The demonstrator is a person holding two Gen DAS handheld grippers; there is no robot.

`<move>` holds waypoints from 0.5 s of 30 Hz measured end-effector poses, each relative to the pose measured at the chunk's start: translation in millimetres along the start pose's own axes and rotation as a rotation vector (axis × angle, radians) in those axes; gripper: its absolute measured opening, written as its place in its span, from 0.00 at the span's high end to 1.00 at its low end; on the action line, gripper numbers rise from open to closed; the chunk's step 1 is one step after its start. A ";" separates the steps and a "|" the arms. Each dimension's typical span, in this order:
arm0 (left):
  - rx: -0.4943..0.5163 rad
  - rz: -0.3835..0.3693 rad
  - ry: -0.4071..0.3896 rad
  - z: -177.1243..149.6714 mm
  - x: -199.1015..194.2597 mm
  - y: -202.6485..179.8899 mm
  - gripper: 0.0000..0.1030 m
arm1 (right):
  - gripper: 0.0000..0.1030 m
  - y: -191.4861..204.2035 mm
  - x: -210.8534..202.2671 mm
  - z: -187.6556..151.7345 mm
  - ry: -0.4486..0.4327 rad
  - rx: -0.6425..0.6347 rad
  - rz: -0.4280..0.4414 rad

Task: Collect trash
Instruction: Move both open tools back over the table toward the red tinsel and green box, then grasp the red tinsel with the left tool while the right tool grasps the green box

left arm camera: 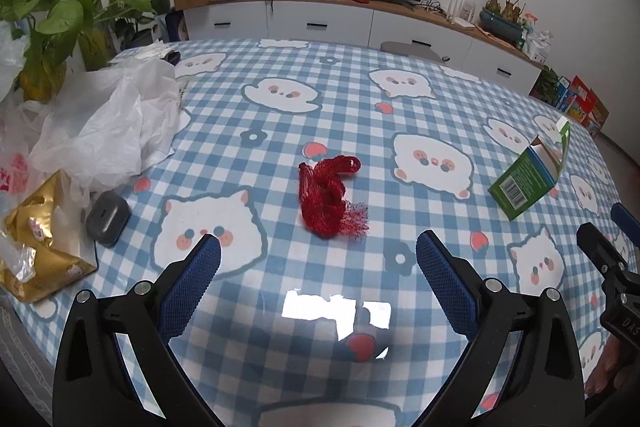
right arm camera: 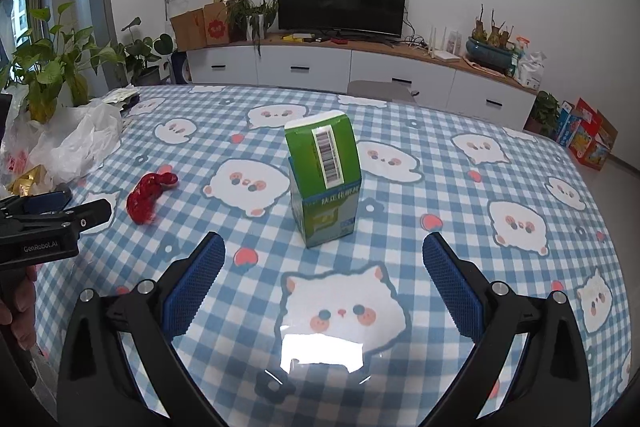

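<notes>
A crumpled red mesh net [left arm camera: 332, 197] lies on the blue checked tablecloth [left arm camera: 320, 99], just ahead of my left gripper [left arm camera: 318, 247], which is open and empty. A green and white carton [right arm camera: 325, 183] with an open top stands upright just ahead of my right gripper [right arm camera: 324, 247], which is open and empty. The net also shows in the right wrist view [right arm camera: 149, 198], and the carton in the left wrist view [left arm camera: 530, 179]. A white plastic bag [left arm camera: 112, 131] lies at the table's left.
A gold foil packet [left arm camera: 40, 239] and a grey earbud case [left arm camera: 107, 218] lie by the plastic bag. Potted plants [left arm camera: 52, 15] stand at the left edge. A TV [right arm camera: 341, 1] on a white cabinet is behind the table. The right gripper's body [left arm camera: 612, 267] is at the right.
</notes>
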State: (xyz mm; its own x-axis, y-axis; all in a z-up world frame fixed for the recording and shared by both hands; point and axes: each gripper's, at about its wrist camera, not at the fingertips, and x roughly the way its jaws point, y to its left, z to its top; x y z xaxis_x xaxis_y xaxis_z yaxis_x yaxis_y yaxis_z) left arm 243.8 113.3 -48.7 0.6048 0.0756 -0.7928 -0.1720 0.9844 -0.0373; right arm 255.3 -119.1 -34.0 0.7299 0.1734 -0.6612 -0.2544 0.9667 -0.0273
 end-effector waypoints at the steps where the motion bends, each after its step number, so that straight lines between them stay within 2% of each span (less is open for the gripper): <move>1: 0.004 0.003 0.001 3.6 3.9 0.4 0.07 | 0.08 -0.2 4.1 4.1 -0.005 0.003 0.003; 9: 0.002 -0.015 0.028 29.4 37.9 -8.0 0.09 | 0.08 -3.5 44.5 18.2 0.007 0.043 0.022; 14: 0.007 0.017 0.045 31.4 63.0 -12.8 0.14 | 0.14 -0.3 66.3 17.7 0.024 0.001 -0.010; 15: 0.008 0.021 0.056 31.1 68.3 -13.0 0.17 | 0.17 -0.8 70.0 16.9 0.027 0.001 -0.013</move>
State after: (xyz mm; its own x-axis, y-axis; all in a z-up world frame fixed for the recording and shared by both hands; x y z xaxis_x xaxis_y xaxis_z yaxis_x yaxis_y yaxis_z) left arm 311.5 110.7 -83.4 0.5563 0.0869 -0.8264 -0.1775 0.9840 -0.0160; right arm 317.3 -104.6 -67.6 0.7160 0.1558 -0.6805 -0.2447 0.9689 -0.0356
